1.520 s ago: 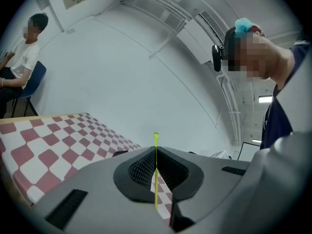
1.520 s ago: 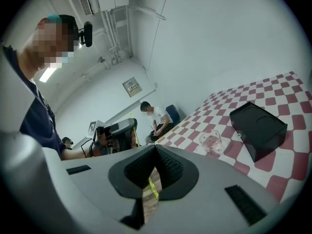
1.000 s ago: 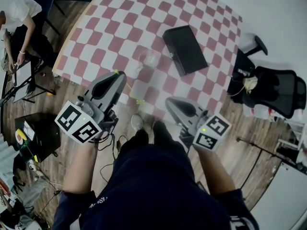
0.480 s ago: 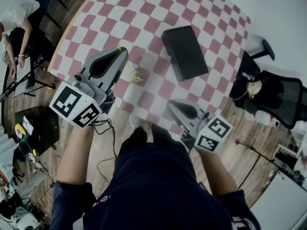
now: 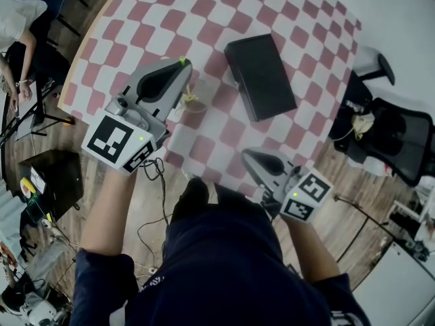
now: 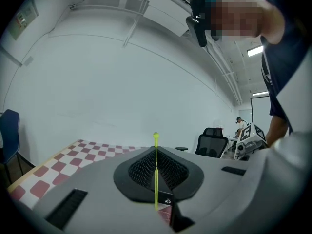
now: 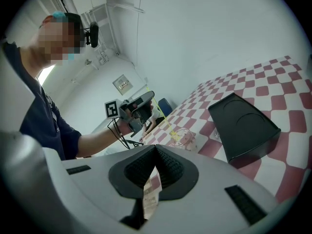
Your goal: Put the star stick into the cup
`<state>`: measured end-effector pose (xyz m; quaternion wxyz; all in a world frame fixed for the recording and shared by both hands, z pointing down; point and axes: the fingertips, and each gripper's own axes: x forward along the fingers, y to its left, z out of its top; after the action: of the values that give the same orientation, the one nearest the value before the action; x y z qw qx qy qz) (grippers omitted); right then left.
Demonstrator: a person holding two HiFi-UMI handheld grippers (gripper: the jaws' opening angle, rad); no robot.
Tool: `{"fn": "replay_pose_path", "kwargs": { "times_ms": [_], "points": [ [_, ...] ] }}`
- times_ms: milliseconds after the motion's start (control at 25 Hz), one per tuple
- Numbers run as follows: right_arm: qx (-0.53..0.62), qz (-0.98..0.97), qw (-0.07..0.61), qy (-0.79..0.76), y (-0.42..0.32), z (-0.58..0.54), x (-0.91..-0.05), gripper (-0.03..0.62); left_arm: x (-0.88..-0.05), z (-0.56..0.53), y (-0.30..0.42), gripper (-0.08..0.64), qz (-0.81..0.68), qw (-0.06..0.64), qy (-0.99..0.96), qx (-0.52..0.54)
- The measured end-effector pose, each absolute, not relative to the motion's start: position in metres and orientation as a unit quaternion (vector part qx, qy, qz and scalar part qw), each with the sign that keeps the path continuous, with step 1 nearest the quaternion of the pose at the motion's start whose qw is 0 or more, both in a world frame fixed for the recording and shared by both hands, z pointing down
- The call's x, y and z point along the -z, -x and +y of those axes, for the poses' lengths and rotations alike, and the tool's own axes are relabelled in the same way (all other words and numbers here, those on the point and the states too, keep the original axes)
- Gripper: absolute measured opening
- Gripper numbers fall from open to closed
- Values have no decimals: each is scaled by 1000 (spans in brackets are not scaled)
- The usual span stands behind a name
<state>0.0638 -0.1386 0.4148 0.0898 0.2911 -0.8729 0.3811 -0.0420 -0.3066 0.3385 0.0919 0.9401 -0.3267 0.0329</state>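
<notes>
Yellow-green and thin, the star stick [image 6: 156,174] is pinched in your left tool [image 5: 179,70]. Its jaws are clamped tight on the stick: the shaft runs straight up between the pads, and its small knobbed end pokes out above the tips. The star end hangs below the tool, right at the clear cup [image 7: 184,136]. That cup stands on the checked tabletop [image 5: 285,32] close to its near edge, just left of the black box [image 5: 260,77].

In the right gripper view the stick slants down from your left tool to the cup's mouth. Whether the star is already inside the rim or only above it can't be made out. So the pick-up looks done and the carry nearly finished. What's left, by my judgement, is to lower the stick in and let go.

Your right tool [image 5: 250,156] is closed with nothing between its jaws. It hangs over the near edge toward the right corner, well apart from the cup.
</notes>
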Motion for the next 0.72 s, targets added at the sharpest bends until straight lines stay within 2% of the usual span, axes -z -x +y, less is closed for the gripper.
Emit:
{"fn": "replay_pose_path", "kwargs": {
  "times_ms": [520, 720],
  "points": [
    [-420, -855, 103, -287, -72, -127, -446, 15, -387, -318, 21, 32, -333, 41, -940, -56],
    [-428, -853, 103, -280, -72, -122, -449, 15, -392, -307, 13, 32, -336, -5, -940, -63]
  ]
}}
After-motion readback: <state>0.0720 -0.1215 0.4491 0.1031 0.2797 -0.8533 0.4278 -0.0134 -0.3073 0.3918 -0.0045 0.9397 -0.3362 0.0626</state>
